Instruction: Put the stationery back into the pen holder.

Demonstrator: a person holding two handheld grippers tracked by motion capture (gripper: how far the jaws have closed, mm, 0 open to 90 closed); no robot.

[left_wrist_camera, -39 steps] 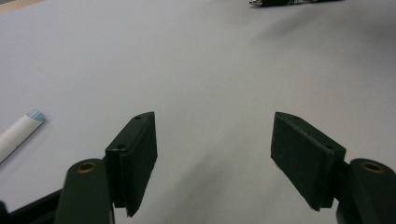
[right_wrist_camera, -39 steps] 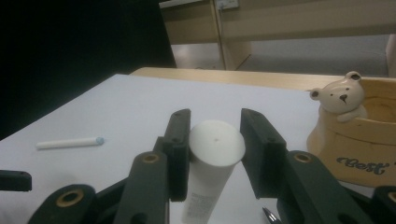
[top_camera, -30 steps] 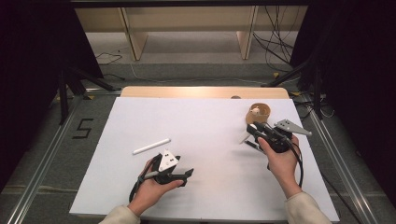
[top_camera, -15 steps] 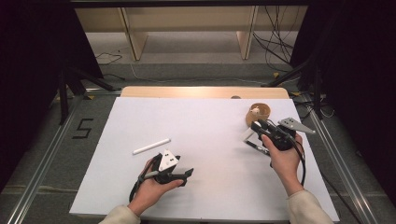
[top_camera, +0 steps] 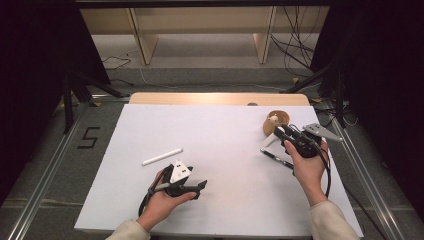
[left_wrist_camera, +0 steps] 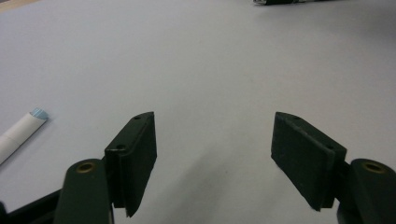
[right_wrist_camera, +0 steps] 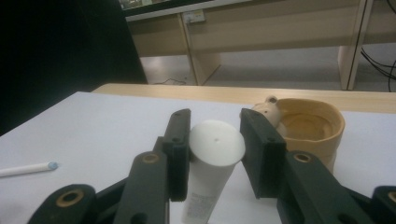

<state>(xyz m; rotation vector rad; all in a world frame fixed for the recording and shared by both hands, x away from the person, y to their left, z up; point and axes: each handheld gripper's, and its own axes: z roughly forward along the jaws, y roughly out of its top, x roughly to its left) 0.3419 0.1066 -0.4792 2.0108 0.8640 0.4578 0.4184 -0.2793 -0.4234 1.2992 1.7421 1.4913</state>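
- Beside the wooden bowl (top_camera: 278,122), on its near side, the right gripper (top_camera: 278,134) is held in the person's right hand (top_camera: 307,167), with the jaws pointing toward the bowl.
- Right gripper is clamped on a white tube (right_wrist_camera: 211,161): in the right gripper view both pads press the tube's flared cap, one on each side.
- Tube stands cap-up between the jaws, body tapering down to a printed label at the bottom of that view. In the high view the white tube (top_camera: 270,140) shows just below the bowl, slanting down toward the table sheet.
- Bowl sits on the white table sheet (top_camera: 225,130) near the far right corner; a small pale figure (right_wrist_camera: 268,108) perches on its rim, just behind the right jaw.
- Black pen (top_camera: 276,158) lies flat on the sheet, near the bowl on its near side, just left of the right hand. Not touched.
- Left gripper (top_camera: 202,185) is well apart from the bowl, toward the near left part of the sheet, held in the left hand (top_camera: 161,202).
- Left gripper is released: in the left gripper view the jaws stand wide apart over bare sheet, nothing between them.
- White stick with a light blue tip (left_wrist_camera: 18,131) lies flat on the sheet, left of the left jaw and clear of it. High view: the same stick (top_camera: 162,156) lies far left of the bowl, just beyond the left gripper.
- Wooden table edge (top_camera: 220,98) runs behind the bowl, past the sheet's far side.
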